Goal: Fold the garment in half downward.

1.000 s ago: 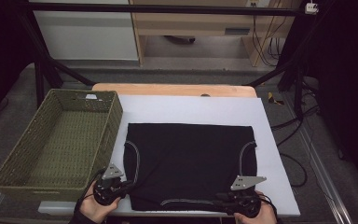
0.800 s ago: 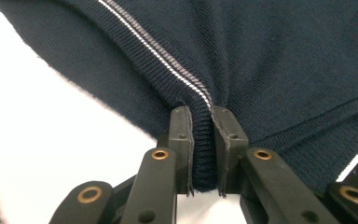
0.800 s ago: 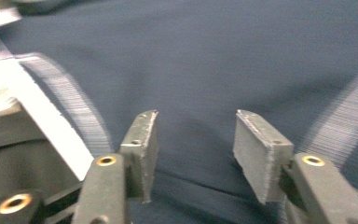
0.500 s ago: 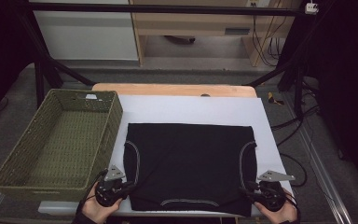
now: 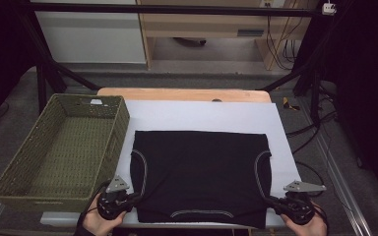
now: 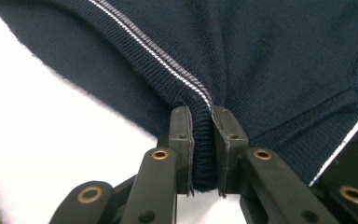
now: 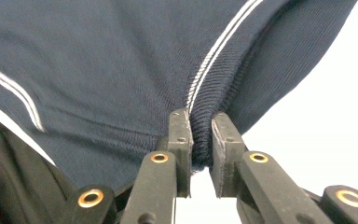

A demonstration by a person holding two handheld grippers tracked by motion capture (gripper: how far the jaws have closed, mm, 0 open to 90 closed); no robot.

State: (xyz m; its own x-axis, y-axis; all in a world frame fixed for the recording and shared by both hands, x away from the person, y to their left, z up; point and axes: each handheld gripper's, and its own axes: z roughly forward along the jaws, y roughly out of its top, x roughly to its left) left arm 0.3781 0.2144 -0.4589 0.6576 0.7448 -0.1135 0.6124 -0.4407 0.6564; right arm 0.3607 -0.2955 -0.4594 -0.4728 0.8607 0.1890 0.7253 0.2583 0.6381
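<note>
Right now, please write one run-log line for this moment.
left tongs: shut on sleeve cuff | right tongs: just closed on other cuff | dark shirt: flat on white sheet | wicker basket: left

Dim, soft high view; bright, sharp close-ups, blown-out whites.

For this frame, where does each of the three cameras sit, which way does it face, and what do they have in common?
High view: above the person's side, facing forward and down on the white table, wicker basket and dark garment; both hands, left gripper, right gripper.
Left gripper view: rides the left gripper, looking along its jaws clamped on the garment's ribbed edge.
Right gripper view: rides the right gripper, its jaws just closed on the ribbed edge.
Shared: all show the garment with its white stripe.
</note>
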